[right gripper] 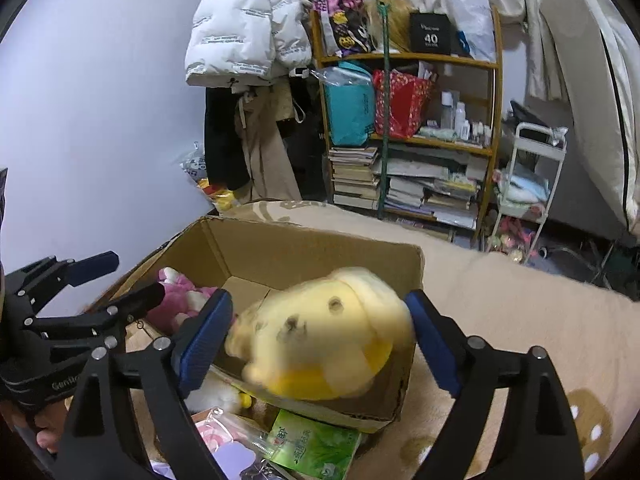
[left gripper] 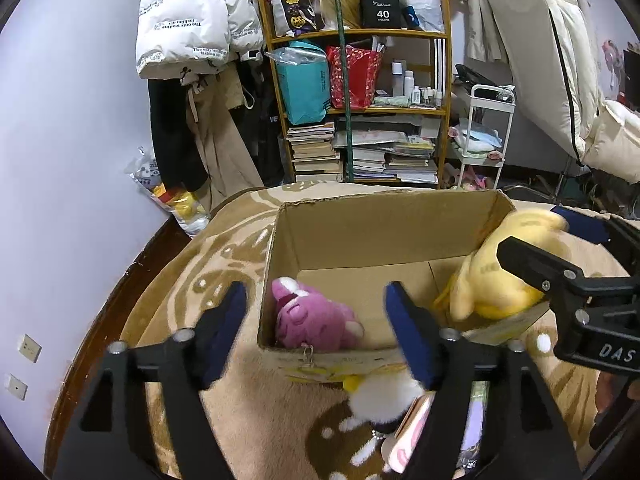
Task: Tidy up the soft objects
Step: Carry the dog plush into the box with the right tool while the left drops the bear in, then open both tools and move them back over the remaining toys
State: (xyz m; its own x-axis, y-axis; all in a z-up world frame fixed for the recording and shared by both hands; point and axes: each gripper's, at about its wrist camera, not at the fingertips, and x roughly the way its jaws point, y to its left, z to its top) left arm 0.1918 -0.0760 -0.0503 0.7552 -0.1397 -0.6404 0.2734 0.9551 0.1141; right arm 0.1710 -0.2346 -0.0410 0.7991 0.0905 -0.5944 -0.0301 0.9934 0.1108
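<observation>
Right tool (right gripper: 320, 336) released, spread around the yellow plush (right gripper: 320, 336), face toward the camera, blurred. Left tool (left gripper: 316, 328) released above the pink plush (left gripper: 312, 320) lying in the box (left gripper: 360, 224), lower centre.

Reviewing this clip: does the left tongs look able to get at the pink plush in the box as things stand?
Probably yes. The left tongs stand open just above the box's open top, with the pink plush lying uncovered in the near corner. The yellow plush sits off to the far side.
</observation>
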